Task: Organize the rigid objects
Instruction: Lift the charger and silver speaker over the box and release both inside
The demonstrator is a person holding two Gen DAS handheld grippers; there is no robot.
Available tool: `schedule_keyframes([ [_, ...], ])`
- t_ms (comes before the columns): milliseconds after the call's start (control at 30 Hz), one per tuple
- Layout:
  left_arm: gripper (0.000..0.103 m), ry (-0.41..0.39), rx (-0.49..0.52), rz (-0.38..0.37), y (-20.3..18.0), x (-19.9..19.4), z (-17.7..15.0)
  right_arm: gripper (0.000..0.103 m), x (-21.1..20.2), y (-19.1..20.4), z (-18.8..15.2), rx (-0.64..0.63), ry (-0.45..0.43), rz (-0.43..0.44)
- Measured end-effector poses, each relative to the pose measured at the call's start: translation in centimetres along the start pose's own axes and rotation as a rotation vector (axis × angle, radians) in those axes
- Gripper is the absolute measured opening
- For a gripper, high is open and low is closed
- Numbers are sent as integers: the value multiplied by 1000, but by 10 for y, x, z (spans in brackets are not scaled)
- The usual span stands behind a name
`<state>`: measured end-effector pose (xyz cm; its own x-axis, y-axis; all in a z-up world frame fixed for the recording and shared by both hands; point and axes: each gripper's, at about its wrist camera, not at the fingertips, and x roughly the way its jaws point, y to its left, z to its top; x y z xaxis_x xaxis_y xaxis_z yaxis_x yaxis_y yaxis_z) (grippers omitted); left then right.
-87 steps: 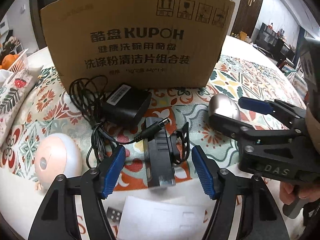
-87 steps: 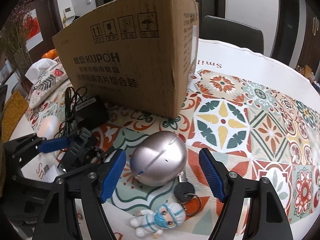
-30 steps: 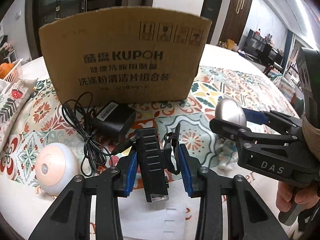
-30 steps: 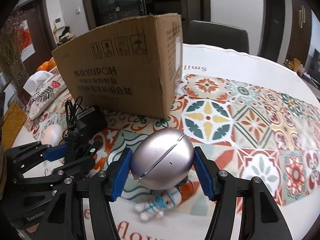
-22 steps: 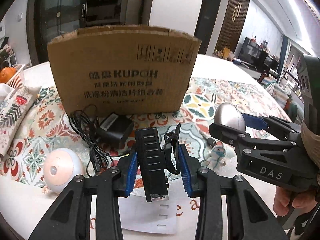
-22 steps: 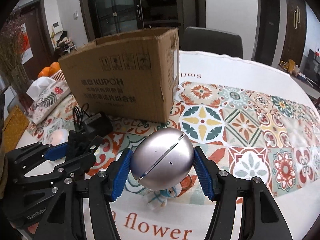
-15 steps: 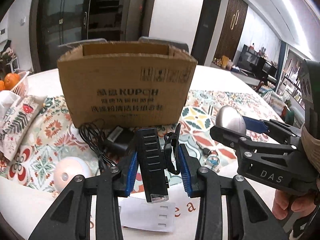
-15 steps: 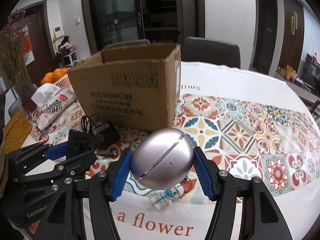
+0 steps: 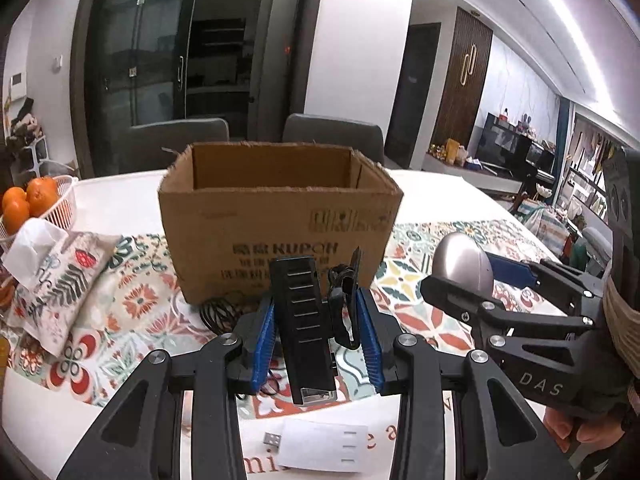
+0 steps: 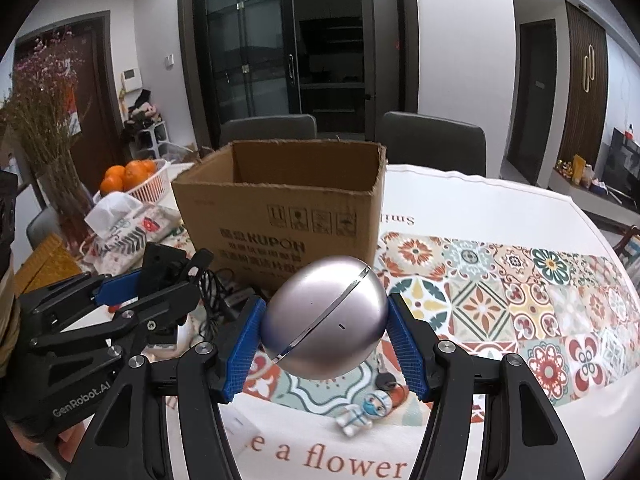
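Observation:
My left gripper [image 9: 316,340] is shut on a black clip device [image 9: 306,328] and holds it in the air in front of the open cardboard box [image 9: 280,236]. My right gripper [image 10: 324,332] is shut on a silver egg-shaped case [image 10: 324,318], also raised in front of the box [image 10: 280,220]. In the left wrist view the silver case [image 9: 462,264] and right gripper [image 9: 480,280] are at the right. In the right wrist view the left gripper [image 10: 160,276] with the black device [image 10: 164,264] is at the left.
A black adapter with coiled cable [image 9: 218,312] lies before the box. A white USB device [image 9: 320,446] lies near the table edge. A small figurine with a key [image 10: 366,404] lies under the right gripper. A tissue pack [image 9: 52,264] and orange basket [image 9: 36,204] stand left.
Both grippers closed on their objects, lifted them off the table and rose, so the box's open top now shows. The pink round object has left the view.

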<state>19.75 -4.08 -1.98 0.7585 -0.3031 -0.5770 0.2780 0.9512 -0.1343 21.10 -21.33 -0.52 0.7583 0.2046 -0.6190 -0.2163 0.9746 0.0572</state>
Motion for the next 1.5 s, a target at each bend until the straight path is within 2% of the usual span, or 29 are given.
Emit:
schedule_keyframes([
  [800,38,-98,8,31,33,-5,59,62,6,21,60,28,-90,29],
  [1233,38,-99,31,56,44,3,91,62,15,24,89,30,-93,32],
  [1500,38,-66,52,68,41,19,113,62,28,16,102,53,-72,23],
])
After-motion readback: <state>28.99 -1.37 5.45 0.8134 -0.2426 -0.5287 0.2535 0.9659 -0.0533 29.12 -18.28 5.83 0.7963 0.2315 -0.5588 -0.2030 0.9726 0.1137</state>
